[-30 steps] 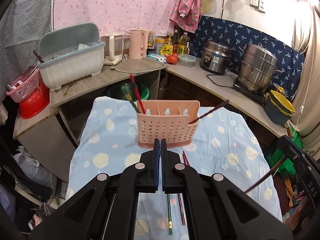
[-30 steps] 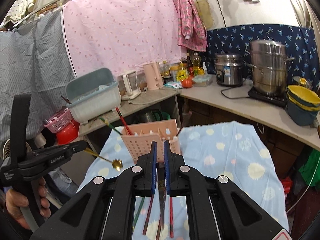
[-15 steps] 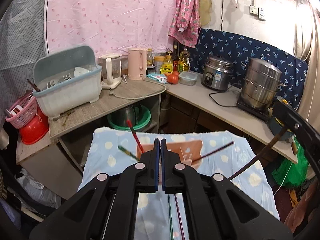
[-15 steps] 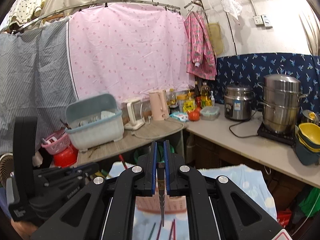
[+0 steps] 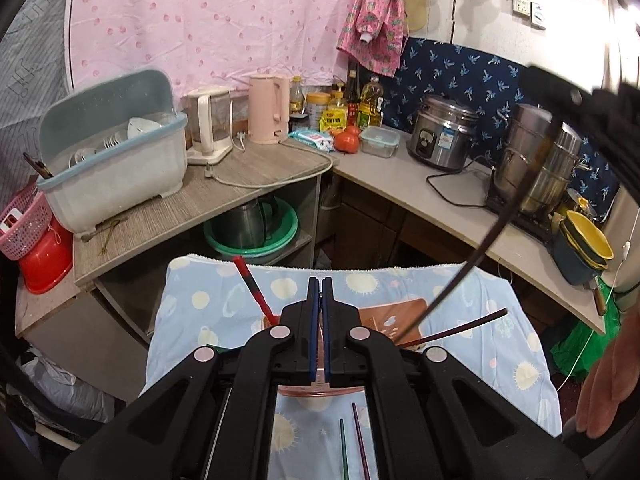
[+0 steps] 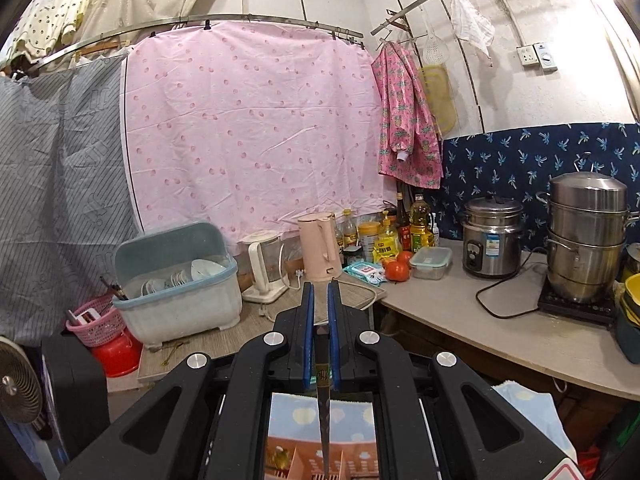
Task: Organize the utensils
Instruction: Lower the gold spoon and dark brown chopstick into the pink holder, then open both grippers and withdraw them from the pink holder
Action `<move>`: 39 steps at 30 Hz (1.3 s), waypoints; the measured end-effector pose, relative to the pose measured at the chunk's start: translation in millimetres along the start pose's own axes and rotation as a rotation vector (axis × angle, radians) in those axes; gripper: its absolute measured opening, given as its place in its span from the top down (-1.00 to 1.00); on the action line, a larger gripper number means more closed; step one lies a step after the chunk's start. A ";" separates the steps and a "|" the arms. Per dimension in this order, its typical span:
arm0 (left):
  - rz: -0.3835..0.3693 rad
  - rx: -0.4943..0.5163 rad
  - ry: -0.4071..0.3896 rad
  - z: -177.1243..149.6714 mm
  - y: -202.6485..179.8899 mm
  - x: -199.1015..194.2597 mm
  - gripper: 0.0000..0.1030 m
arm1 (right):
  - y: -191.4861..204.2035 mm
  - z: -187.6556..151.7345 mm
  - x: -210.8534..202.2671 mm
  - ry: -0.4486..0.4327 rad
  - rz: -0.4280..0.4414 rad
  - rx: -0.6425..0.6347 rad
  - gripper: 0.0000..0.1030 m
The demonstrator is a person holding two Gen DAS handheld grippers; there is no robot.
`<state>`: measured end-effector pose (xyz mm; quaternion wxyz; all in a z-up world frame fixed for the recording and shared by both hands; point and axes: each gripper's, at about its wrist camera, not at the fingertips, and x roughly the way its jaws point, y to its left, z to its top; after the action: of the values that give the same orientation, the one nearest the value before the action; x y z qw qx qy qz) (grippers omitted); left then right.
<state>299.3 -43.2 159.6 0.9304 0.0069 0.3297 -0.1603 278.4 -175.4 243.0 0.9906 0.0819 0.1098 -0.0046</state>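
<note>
left gripper: jaws pressed together, nothing visible between them, pointing forward. right gripper: jaws clamped on a thin dark chopstick hanging downward between them.

both grippers are matte black plastic with triangular cut-outs. the left gripper and right gripper each carry 2 blue-lined fingers and 4 round silver screws. bare skin of the right hand shows.

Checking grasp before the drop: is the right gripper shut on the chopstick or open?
Shut on it. In the right wrist view the right gripper pinches the dark chopstick, which hangs down toward the pink utensil basket.
</note>
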 end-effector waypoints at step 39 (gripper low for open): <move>-0.005 -0.034 0.069 -70.8 -15.0 -23.5 0.61 | -23.1 -133.7 -71.3 0.254 -0.015 0.074 0.53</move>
<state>234.3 -42.2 120.1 0.9180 -0.0039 0.3644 -0.1567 179.2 -177.1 126.1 0.9650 0.1175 0.2345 -0.0054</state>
